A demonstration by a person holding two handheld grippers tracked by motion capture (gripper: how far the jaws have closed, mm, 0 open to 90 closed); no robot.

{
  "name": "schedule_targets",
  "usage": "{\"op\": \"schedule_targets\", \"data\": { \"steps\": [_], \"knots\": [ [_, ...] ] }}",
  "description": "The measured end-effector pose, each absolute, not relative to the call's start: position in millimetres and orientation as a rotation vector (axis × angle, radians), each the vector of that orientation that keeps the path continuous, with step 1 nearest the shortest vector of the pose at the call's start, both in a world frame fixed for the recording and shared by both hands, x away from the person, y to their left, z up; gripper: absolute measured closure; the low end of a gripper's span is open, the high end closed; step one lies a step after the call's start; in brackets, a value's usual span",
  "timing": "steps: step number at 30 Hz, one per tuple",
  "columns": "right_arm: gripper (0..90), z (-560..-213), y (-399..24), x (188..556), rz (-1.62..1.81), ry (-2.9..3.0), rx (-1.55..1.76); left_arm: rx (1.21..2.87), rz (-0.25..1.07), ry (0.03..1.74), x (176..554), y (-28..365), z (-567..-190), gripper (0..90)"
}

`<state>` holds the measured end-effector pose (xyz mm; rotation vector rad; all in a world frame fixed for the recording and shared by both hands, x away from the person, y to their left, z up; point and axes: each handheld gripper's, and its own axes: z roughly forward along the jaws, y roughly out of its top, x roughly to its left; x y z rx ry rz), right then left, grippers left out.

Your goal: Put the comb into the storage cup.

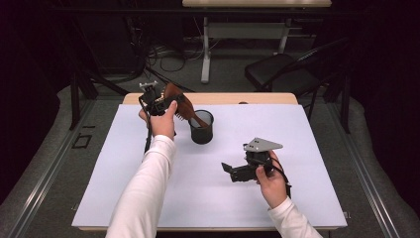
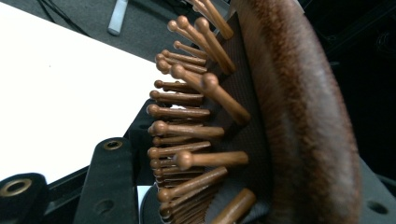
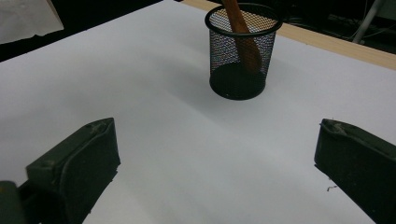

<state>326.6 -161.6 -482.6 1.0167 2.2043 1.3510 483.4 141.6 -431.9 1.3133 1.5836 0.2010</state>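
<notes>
Left gripper (image 1: 166,102) clamped on brush (image 1: 179,101) head, handle already down inside mesh cup (image 1: 201,127) at back of white mat (image 1: 124,163). We judge step: dropping brush into cup. Next move calls for easing jaws apart, letting brush lean on rim without tipping cup. Right gripper (image 1: 225,167) hovers over mat, jaws wide apart, nothing between.

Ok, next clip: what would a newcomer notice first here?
The wooden hairbrush, clamped by its head in the left gripper at the table's far left, its handle dipping into the black mesh cup. That cup stands alone on the white table. Nearer on the right, the right gripper hovers with jaws wide open, pointed at the cup.
</notes>
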Motion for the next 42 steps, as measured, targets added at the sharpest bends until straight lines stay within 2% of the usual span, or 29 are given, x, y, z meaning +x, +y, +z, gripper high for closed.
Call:
{"op": "schedule_targets", "data": {
  "steps": [42],
  "knots": [
    [0.0, -483.3, -161.1, 326.7, 1.345, 2.214, 1.014, 1.347, 0.196, 1.576, 485.9, 135.1, -447.3, 46.4]
  ]
}}
